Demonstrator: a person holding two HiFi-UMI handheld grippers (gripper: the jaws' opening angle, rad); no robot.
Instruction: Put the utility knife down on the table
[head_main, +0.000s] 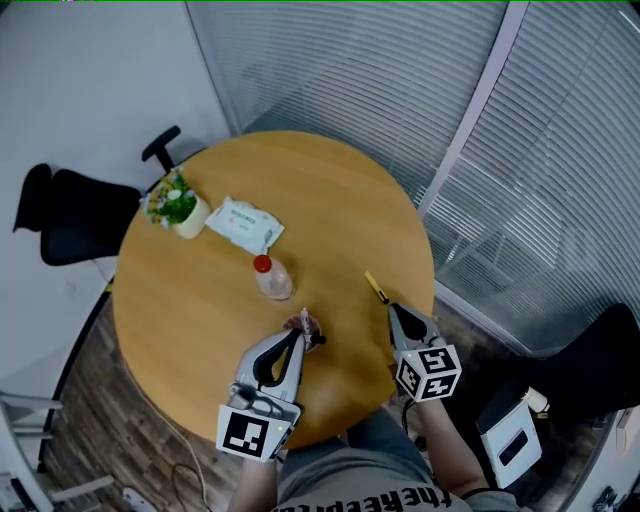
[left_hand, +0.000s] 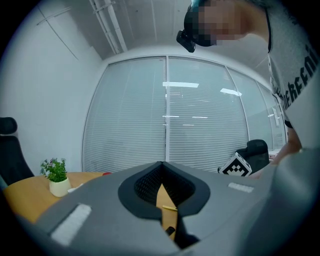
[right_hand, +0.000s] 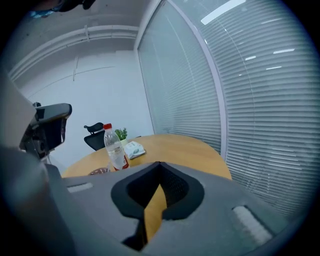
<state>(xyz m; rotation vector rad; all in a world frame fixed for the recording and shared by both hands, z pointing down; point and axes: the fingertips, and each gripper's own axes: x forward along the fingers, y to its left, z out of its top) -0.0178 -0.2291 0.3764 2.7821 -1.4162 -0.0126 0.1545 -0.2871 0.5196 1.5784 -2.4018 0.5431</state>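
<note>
The yellow utility knife (head_main: 376, 287) lies flat on the round wooden table (head_main: 330, 200), near its right edge. My right gripper (head_main: 392, 308) sits just behind the knife's dark end with its jaws shut and nothing between them. In the right gripper view the right gripper (right_hand: 159, 165) shows only bare table through the gap, and the knife is hidden. My left gripper (head_main: 302, 330) is shut too, held over the table's front part. Through the gap of the left gripper (left_hand: 162, 165) the knife (left_hand: 169, 206) appears as a thin yellow strip on the wood.
A clear bottle with a red cap (head_main: 272, 278) stands mid-table, with a small brown round object (head_main: 312, 326) beside the left gripper's tips. A pack of wipes (head_main: 243, 222) and a potted plant (head_main: 178, 205) lie farther back. Black chairs (head_main: 70, 215) flank the table.
</note>
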